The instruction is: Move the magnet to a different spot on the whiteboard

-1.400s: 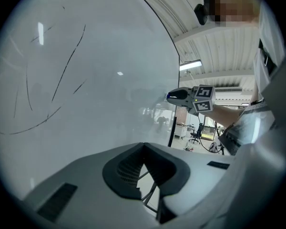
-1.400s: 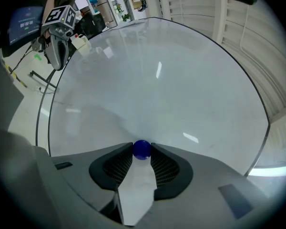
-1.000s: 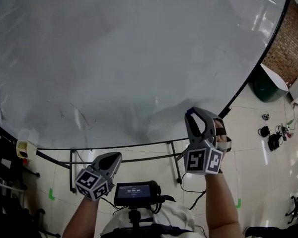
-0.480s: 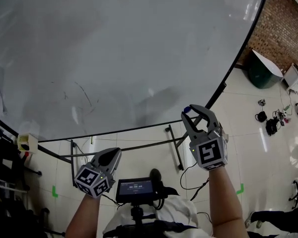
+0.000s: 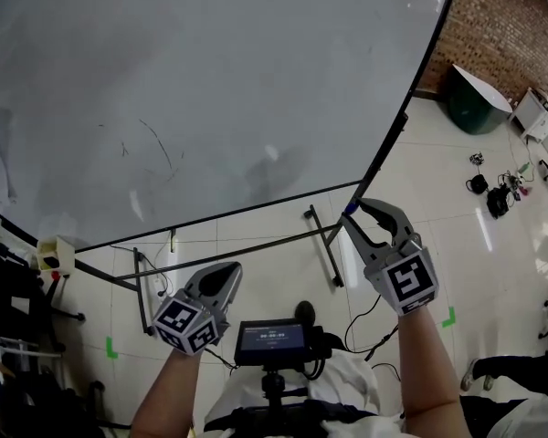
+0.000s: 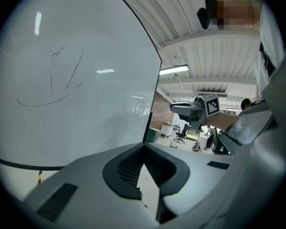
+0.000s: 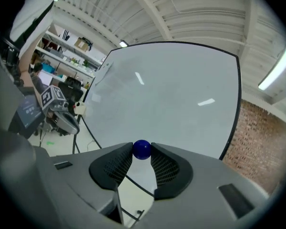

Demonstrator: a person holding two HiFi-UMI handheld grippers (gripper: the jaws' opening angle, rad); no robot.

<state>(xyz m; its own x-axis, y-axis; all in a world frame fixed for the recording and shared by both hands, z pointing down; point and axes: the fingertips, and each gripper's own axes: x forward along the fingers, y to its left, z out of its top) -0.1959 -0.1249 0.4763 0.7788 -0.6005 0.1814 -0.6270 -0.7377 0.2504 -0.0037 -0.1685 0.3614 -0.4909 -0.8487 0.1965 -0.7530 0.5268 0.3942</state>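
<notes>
A small blue ball magnet (image 7: 142, 149) sits pinched between the tips of my right gripper (image 7: 142, 152), which is shut on it. In the head view that magnet (image 5: 350, 209) shows as a blue dot at the tip of the right gripper (image 5: 354, 213), just off the lower right edge of the whiteboard (image 5: 210, 80). My left gripper (image 5: 225, 276) hangs lower left over the floor. Its jaws meet at the tips with nothing between them (image 6: 144, 146). Faint pen marks (image 5: 155, 149) cross the board.
The whiteboard's black stand legs (image 5: 324, 254) spread over the tiled floor. A brick wall (image 5: 502, 26), a dark green bin (image 5: 475, 99) and cables (image 5: 493, 194) lie to the right. A small yellowish box (image 5: 53, 255) sits at the left. A screen device (image 5: 274, 338) is at the person's chest.
Both grippers have drawn back from the whiteboard and now hang past its bottom edge over the floor. The right gripper has rolled, still holding the magnet.
</notes>
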